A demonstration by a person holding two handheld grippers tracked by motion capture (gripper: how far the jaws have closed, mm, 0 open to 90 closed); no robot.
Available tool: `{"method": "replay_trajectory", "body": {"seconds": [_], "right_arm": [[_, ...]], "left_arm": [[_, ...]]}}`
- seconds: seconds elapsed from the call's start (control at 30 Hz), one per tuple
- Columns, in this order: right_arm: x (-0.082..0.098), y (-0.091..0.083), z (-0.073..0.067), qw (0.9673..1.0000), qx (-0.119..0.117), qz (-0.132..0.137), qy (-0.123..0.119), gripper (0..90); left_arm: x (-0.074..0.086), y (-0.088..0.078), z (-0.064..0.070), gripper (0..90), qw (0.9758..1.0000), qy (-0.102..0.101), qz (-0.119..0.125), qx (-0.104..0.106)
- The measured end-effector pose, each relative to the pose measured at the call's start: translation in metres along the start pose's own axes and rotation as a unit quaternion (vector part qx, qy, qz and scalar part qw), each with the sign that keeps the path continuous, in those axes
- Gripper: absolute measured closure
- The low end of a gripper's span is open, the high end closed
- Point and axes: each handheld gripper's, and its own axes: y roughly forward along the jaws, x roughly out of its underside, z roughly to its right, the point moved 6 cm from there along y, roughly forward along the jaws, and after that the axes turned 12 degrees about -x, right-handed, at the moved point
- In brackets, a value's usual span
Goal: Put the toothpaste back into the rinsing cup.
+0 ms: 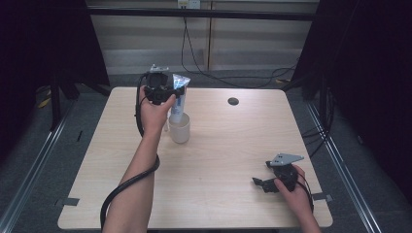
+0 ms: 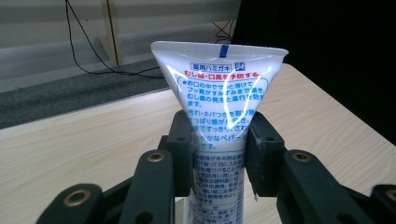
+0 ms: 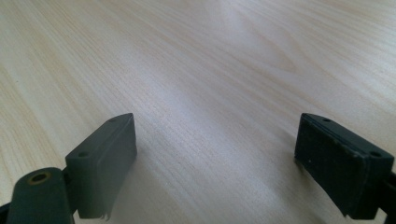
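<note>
One toothpaste tube [image 2: 219,116] stands cap-down in a cup [image 1: 180,128], clamped by the left gripper [image 1: 167,93]. Right gripper [image 3: 224,163] rests on the table [image 1: 218,160], jaws apart. Next, probably release the tube gently.

I held a white plastic toothpaste tube [image 1: 178,97] with blue print and a flat crimped end, standing upright at the upper left of the high view, crimp at the top. Its lower end sat inside a cream-coloured round cup [image 1: 180,127] just below it. In my left gripper view the tube [image 2: 219,121] filled the centre, pinched at mid-body, its crimped end fanned wide.
</note>
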Motion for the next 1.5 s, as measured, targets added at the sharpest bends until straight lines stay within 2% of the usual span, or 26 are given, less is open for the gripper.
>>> {"method": "replay_trajectory", "body": {"seconds": [0.87, 1.27, 1.5], "right_arm": [[0.000, 0.000, 0.000, 1.0000, -0.001, 0.000, -0.001, 12.5], [0.000, 0.000, 0.000, 1.0000, -0.001, -0.001, -0.002, 12.5], [0.000, 0.000, 0.000, 1.0000, 0.000, -0.001, -0.002, 12.5]], "left_arm": [[0.019, 0.015, -0.003, 66.7, 0.9999, -0.004, 0.000, -0.016], [0.030, 0.019, -0.003, 66.6, 0.9997, -0.002, -0.008, -0.021], [0.036, 0.021, -0.004, 66.6, 0.9997, -0.007, -0.011, -0.022]]}}
